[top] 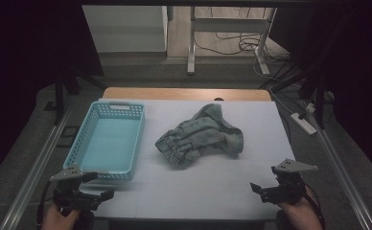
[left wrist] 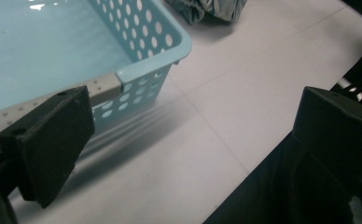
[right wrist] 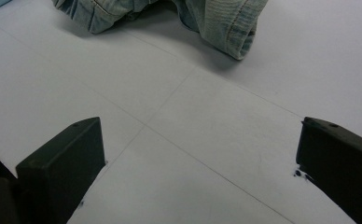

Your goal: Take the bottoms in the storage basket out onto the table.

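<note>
High view: crumpled denim garment, probably jeans or shorts, lies bunched near the middle of the white table. Light blue perforated basket sits to its left, empty, apart from the cloth. Left gripper held at the near left edge, just in front of the basket's near rim. Right gripper at the near right edge, well apart from the denim. Both hold nothing.

Left gripper view: jaws stand wide apart, nothing between them. Basket corner close ahead of the left-hand jaw; a scrap of the denim at the top edge, beyond the basket. Table edge runs below, dark beyond it.

Right gripper view: jaws spread wide, bare table between them. Denim ahead at the top of frame; a stitched hem or cuff sticks out toward the gripper.

Handling, as judged: soft, limp cloth with some weight for its size, not fragile, not slippery. It will sag and trail when lifted. Best hold looks like a thick seam or raised fold, such as the waistband or the protruding hem, where the jaws can bite several layers. One pinch near the bundle's centre should keep trailing ends short; a hold from each gripper would carry it more cleanly.
</note>
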### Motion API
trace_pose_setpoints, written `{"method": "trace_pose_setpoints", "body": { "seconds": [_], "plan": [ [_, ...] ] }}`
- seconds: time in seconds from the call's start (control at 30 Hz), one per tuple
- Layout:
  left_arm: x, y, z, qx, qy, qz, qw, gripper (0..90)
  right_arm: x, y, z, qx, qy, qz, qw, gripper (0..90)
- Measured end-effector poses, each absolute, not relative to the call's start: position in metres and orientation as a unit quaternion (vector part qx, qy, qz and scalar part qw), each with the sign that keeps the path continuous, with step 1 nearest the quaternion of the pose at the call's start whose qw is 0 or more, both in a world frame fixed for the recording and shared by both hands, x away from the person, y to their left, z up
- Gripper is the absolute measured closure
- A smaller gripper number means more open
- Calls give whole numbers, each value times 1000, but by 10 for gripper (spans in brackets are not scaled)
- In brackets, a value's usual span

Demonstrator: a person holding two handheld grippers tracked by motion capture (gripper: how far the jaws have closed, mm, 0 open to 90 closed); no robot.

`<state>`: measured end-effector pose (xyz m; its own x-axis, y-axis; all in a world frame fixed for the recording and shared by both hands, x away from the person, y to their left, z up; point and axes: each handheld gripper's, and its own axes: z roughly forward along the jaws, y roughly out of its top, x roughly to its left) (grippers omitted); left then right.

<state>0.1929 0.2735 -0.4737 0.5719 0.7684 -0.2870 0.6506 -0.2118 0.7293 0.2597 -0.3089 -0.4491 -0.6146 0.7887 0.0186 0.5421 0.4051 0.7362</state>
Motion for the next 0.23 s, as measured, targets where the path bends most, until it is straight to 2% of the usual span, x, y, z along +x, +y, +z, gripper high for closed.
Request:
{"method": "trace_pose_setpoints", "body": {
  "seconds": [0.23],
  "plan": [
    [192, 276, -474, 768, 461, 64, 441, 1, 261, -308, -450, 409, 822, 357, 174, 12]
  ]
}}
